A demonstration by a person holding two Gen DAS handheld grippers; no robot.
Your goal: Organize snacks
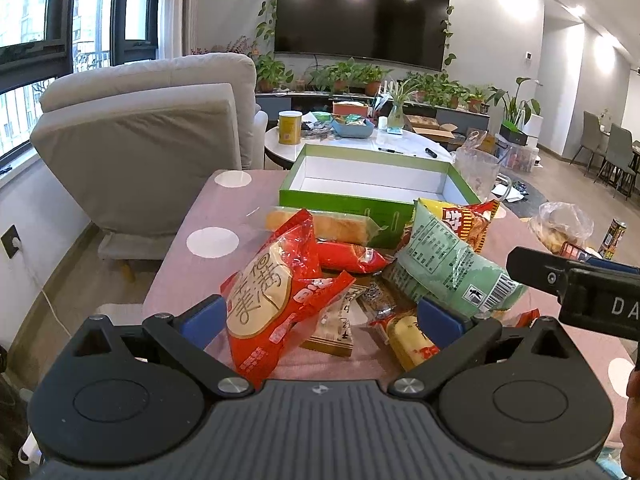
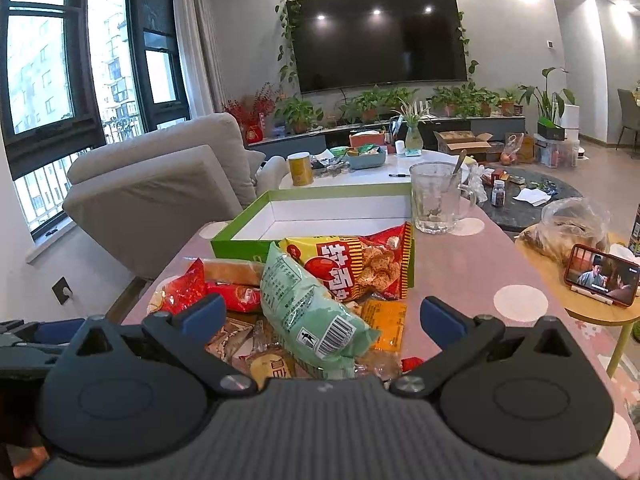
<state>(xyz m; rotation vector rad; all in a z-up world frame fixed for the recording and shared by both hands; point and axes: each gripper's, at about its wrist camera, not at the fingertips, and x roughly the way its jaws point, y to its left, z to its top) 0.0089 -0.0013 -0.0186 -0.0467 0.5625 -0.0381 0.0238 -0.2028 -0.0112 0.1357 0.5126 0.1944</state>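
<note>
A pile of snack packets lies on the pink table (image 1: 192, 276) in front of an open green box (image 1: 340, 200) with a white, empty inside (image 2: 320, 216). A red packet (image 1: 272, 296) leans upright between the jaws of my open left gripper (image 1: 320, 316). A pale green bag (image 1: 448, 268) lies right of it, also in the right wrist view (image 2: 308, 312) between the jaws of my open right gripper (image 2: 320, 316). A red-yellow bag (image 2: 360, 264) leans on the box. A bread bar (image 1: 332, 228) lies by the box front.
A glass mug (image 2: 436, 200) stands by the box's right corner. A grey armchair (image 1: 152, 144) is left of the table. A round side table (image 2: 580, 304) with a phone (image 2: 602, 280) and a plastic bag (image 2: 572, 228) is at the right. A white coffee table (image 1: 360, 144) lies behind.
</note>
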